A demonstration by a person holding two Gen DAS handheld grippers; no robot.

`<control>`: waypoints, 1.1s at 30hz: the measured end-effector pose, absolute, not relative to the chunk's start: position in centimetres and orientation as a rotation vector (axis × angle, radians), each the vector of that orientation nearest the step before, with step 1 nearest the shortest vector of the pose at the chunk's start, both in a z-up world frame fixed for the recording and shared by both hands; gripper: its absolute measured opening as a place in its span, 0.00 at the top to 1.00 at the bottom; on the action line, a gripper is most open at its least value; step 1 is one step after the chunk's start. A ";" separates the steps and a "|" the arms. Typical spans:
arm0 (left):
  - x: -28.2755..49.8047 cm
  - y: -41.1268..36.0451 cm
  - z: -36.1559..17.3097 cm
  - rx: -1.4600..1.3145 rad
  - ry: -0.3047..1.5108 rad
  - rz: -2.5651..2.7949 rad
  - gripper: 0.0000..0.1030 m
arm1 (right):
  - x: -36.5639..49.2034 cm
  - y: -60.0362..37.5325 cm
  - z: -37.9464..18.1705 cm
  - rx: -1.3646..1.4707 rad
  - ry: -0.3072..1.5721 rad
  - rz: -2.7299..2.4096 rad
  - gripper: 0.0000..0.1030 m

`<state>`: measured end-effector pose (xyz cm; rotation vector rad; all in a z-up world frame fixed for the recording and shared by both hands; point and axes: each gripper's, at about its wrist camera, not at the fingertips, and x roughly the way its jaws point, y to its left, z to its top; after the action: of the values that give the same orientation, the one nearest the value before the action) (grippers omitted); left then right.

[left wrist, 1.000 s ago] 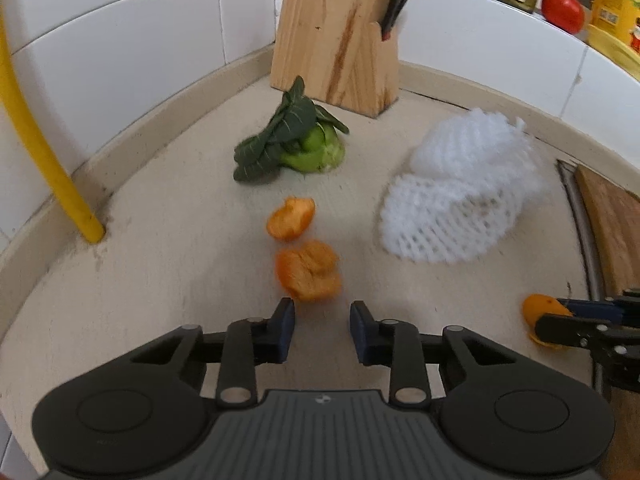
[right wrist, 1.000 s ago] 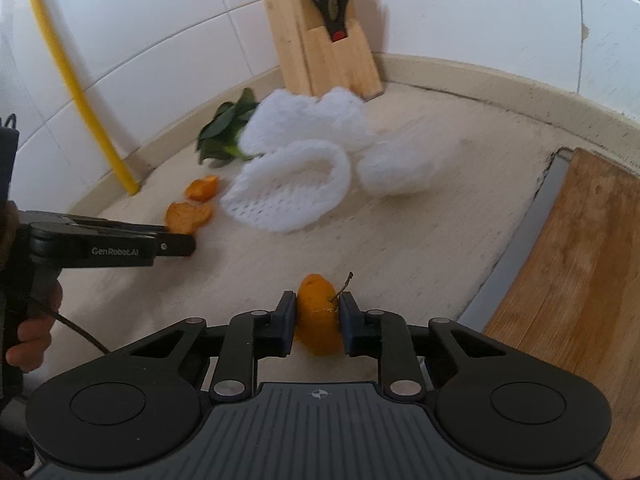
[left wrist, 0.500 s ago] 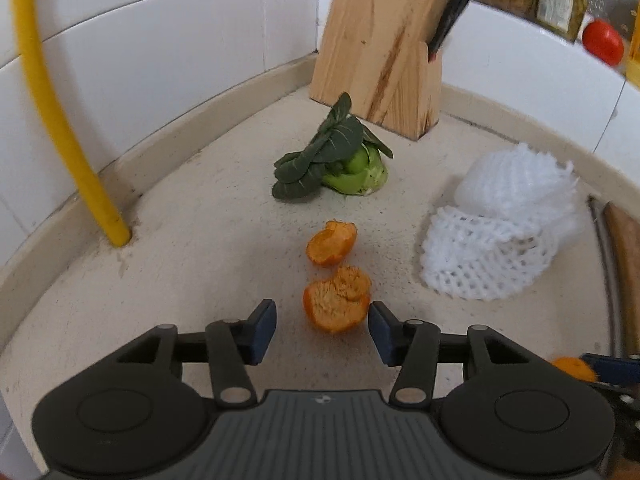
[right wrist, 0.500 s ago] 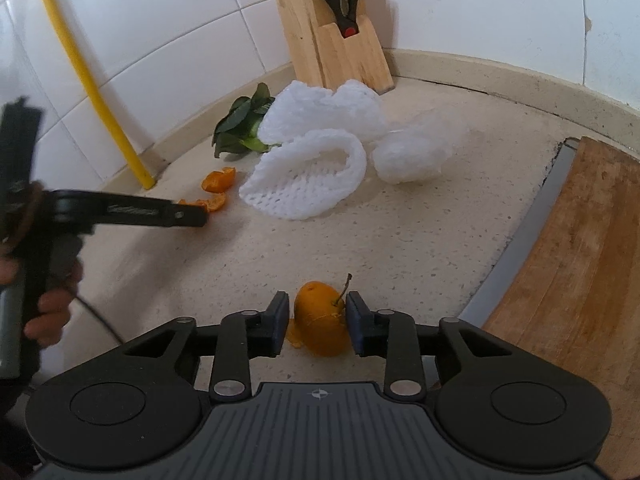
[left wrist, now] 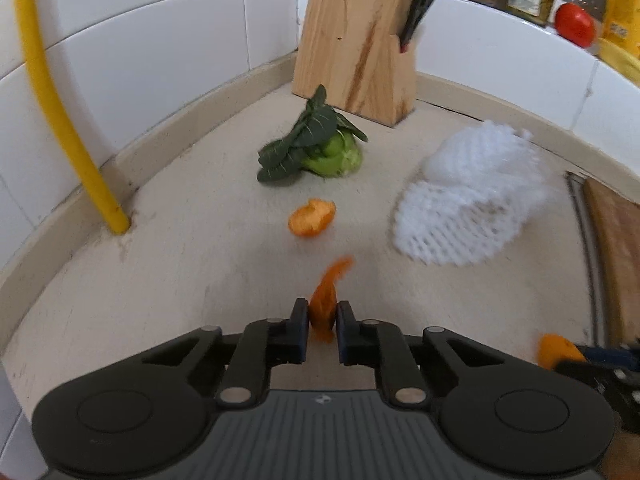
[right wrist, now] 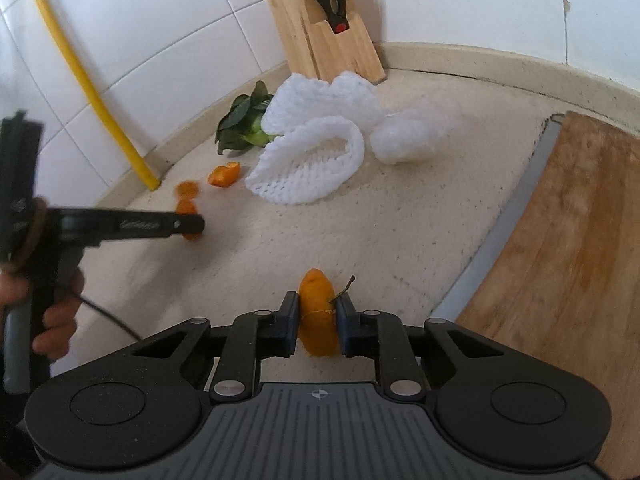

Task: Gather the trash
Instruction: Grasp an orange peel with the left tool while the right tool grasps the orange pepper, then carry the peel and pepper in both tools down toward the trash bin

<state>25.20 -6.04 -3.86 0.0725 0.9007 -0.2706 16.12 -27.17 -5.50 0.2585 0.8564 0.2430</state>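
- Two orange peels are now pinched: the left gripper [left wrist: 322, 322], open around its peel piece [left wrist: 326, 300] half a second ago, has clamped it; the right gripper [right wrist: 318, 316] stays closed on a stemmed peel [right wrist: 317, 312].
- One peel scrap [left wrist: 312, 218], foam netting [left wrist: 464, 200] and bok choy [left wrist: 316, 148] remain on the speckled counter [left wrist: 180, 280], so collecting is probably unfinished.
- Tiled kitchen corner; knife block [left wrist: 356, 40] behind.

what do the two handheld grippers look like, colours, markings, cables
Both the left gripper and the right gripper are matte black plastic, with a ribbed grey centre panel, round side discs, silver pivot pins and dark blue fingertip pads. The left has a pistol handle, white lettering and a thin black cable.
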 end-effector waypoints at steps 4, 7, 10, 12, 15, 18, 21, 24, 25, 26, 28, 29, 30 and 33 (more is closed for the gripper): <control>22.7 -5.1 -3.6 0.057 0.922 -0.290 0.91 | 15.3 -26.6 -4.9 0.277 0.852 0.265 0.76; 21.3 -4.3 -3.4 0.038 0.919 -0.298 0.91 | 14.9 -26.3 -4.7 0.279 0.851 0.277 0.76; 20.4 -3.6 -3.3 0.023 0.924 -0.284 0.91 | 14.7 -25.9 -4.7 0.283 0.858 0.293 0.76; 20.1 -3.2 -3.4 0.008 0.935 -0.274 0.91 | 14.7 -25.5 -4.7 0.276 0.862 0.303 0.76; 19.3 -3.0 -3.6 0.003 0.940 -0.268 0.91 | 15.0 -25.1 -5.0 0.272 0.869 0.315 0.76; 18.5 -2.9 -3.7 -0.002 0.940 -0.266 0.91 | 15.1 -24.9 -5.2 0.265 0.867 0.309 0.76; 17.8 -2.8 -3.8 -0.014 0.941 -0.272 0.91 | 14.8 -24.9 -5.3 0.261 0.871 0.299 0.76; 16.9 -2.8 -3.7 -0.010 0.939 -0.285 0.91 | 14.3 -24.5 -5.2 0.254 0.873 0.299 0.76; 16.5 -2.7 -3.6 -0.009 0.938 -0.288 0.91 | 14.1 -24.3 -5.1 0.251 0.871 0.302 0.76; 16.3 -2.7 -3.6 -0.010 0.936 -0.289 0.91 | 13.9 -24.2 -5.1 0.250 0.869 0.303 0.76; 15.8 -2.4 -3.4 -0.014 0.934 -0.289 0.91 | 13.6 -23.9 -4.9 0.250 0.869 0.304 0.76; 15.6 -2.3 -3.4 -0.018 0.933 -0.289 0.91 | 13.5 -23.7 -4.9 0.250 0.870 0.304 0.76; 15.4 -2.2 -3.4 -0.021 0.934 -0.288 0.91 | 13.3 -23.5 -4.8 0.250 0.870 0.308 0.76; 14.6 -1.9 -3.5 -0.021 0.938 -0.283 0.91 | 12.8 -22.9 -4.7 0.240 0.872 0.319 0.76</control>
<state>14.61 -1.90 -3.48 -0.0212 0.9378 -0.2828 12.85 -22.92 -4.74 0.2400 0.8725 0.3191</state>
